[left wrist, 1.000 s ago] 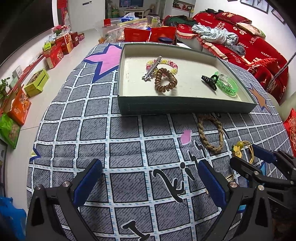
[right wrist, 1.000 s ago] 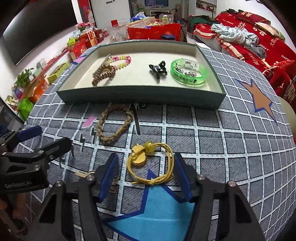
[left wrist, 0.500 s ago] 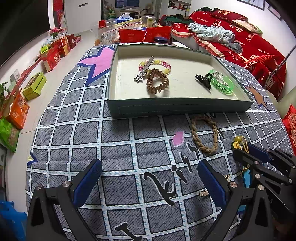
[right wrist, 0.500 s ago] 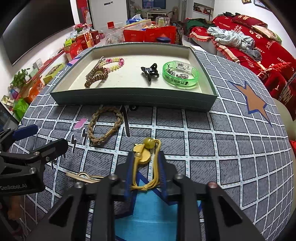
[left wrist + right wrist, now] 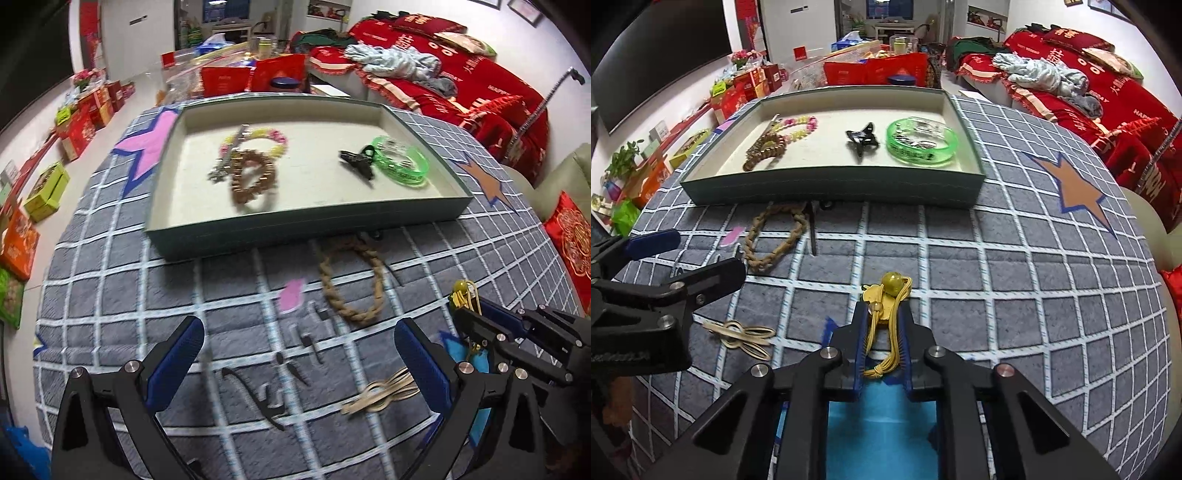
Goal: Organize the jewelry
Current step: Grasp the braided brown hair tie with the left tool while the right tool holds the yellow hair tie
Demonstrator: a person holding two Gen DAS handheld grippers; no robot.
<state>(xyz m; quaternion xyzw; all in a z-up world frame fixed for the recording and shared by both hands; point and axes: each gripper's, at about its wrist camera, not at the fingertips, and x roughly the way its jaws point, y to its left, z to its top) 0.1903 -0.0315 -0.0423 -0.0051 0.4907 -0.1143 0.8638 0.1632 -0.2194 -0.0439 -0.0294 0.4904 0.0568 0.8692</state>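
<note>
My right gripper [image 5: 882, 314] is closing its jaws on a yellow cord bracelet [image 5: 892, 286] with an amber bead; the blue pads squeeze the cord against the grey grid mat. The left wrist view shows that gripper [image 5: 476, 317] at the right with the yellow cord bracelet [image 5: 463, 291] poking out. My left gripper [image 5: 297, 343] is open and holds nothing, low over the mat. A gold hair clip [image 5: 380, 397] lies by its right finger. A braided brown bracelet [image 5: 349, 280] lies in front of the green tray [image 5: 295, 229].
The tray [image 5: 831, 192] holds a brown bead bracelet [image 5: 253, 181], a pastel bead bracelet [image 5: 255, 138], a silver clip [image 5: 229, 158], a black claw clip [image 5: 862, 142] and a green bangle [image 5: 921, 142]. Red cushions line the right, and boxes stand on the floor at the left.
The right jaws went from wide apart around the yellow cord to pressed on it. The left gripper shifted over the mat, bringing the gold hair clip into its view.
</note>
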